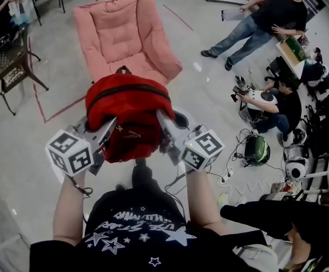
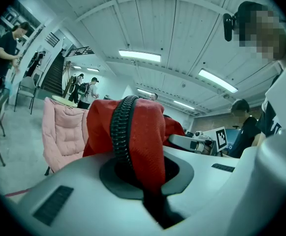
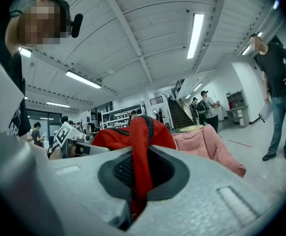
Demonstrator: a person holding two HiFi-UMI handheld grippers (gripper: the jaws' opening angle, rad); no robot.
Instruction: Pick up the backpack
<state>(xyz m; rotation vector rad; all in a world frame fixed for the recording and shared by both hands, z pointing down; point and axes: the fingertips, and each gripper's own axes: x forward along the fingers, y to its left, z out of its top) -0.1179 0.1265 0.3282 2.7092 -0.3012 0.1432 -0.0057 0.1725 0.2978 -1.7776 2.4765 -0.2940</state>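
A red backpack with a black zipper hangs in the air between my two grippers, in front of the person's chest in the head view. My left gripper is shut on the backpack's left side; red cloth and zipper fill its jaws in the left gripper view. On the other side my right gripper is shut on the red fabric, which runs pinched between its jaws in the right gripper view. Both grippers point roughly level.
A pink padded chair stands just beyond the backpack on the grey floor. A dark table is at far left. One person stands and another sits at right, amid cables and gear.
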